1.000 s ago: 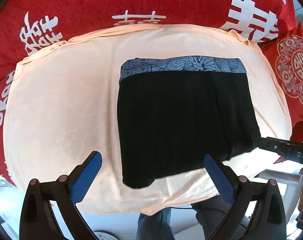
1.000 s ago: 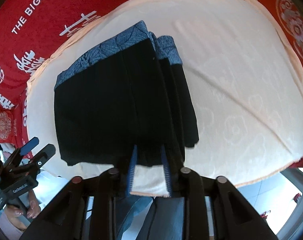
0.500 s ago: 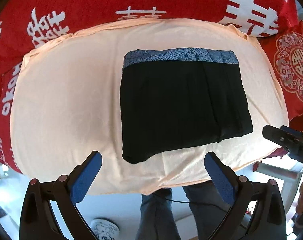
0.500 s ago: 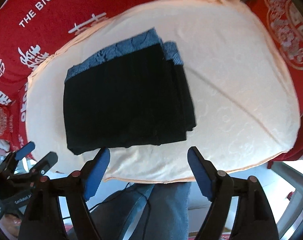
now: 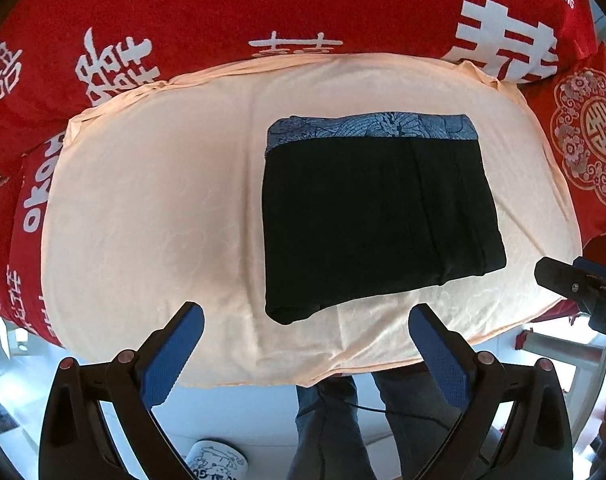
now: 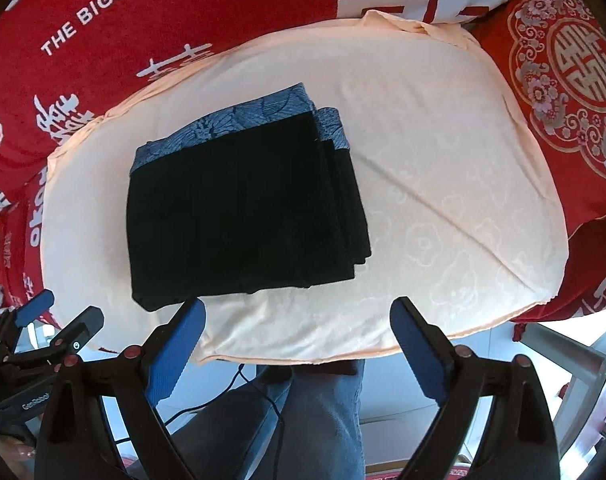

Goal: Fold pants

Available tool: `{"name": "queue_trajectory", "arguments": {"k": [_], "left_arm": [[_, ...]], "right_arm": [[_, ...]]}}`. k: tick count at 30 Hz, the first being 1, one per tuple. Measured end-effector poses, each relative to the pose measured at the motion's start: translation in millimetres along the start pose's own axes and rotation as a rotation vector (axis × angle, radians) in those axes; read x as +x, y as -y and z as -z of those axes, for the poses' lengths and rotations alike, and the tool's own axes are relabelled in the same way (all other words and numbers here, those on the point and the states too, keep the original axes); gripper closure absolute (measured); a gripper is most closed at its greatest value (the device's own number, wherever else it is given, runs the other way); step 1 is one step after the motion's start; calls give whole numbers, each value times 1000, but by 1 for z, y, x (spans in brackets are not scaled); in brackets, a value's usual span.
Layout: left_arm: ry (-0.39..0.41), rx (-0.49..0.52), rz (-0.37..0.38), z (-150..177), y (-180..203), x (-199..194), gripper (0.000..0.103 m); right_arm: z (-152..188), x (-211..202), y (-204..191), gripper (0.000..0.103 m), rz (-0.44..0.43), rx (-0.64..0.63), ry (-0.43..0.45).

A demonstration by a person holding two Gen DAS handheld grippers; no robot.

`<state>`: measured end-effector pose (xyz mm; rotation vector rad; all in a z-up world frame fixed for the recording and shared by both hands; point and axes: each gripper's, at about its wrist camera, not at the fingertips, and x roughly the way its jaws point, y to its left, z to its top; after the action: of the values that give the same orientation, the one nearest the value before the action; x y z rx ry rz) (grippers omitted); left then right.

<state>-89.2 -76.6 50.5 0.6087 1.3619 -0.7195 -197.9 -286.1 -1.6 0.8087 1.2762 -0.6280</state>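
The black pants (image 5: 375, 216) (image 6: 239, 208) lie folded into a thick rectangle on a peach cloth (image 5: 151, 208) (image 6: 443, 184), with their blue-grey patterned waistband (image 5: 371, 128) (image 6: 231, 124) at the far edge. My left gripper (image 5: 303, 320) hangs open above the cloth's near edge, nothing between its blue pads. My right gripper (image 6: 299, 316) is above the near edge too, jaws opening wide and empty, clear of the pants. Each gripper shows at the edge of the other's view: the right gripper (image 5: 583, 284) and the left gripper (image 6: 51, 324).
A red cloth with white characters (image 5: 263, 12) (image 6: 143, 20) lies under and around the peach cloth. Below the table edge are the person's legs in jeans (image 5: 335, 428) (image 6: 303, 412), a thin cable (image 6: 259, 392) and a printed mug (image 5: 215, 460) on the floor.
The right gripper let go of the pants' near edge and opened wide. Both grippers rose, so the table looks smaller and more floor shows.
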Motion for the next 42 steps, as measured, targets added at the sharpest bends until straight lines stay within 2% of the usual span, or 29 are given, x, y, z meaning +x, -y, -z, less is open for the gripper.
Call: {"name": "queue_trajectory", "arguments": {"k": [7,19,25,42], "left_arm": [[11,-4,-43,0,-3,-3,0],[-16,-42,-50,-2,-9,2,0],[3,-27,-70,-1,-6,-1,0],[7,-41,-54,1,-7,-6,0]], "right_arm": [[1,-11,-13,8,5,1,33],[6,-13,-23,8,50,-35,45],[7,-14,-27,8,53,-43,44],[12,-18,-32,8,60,-50,57]]}}
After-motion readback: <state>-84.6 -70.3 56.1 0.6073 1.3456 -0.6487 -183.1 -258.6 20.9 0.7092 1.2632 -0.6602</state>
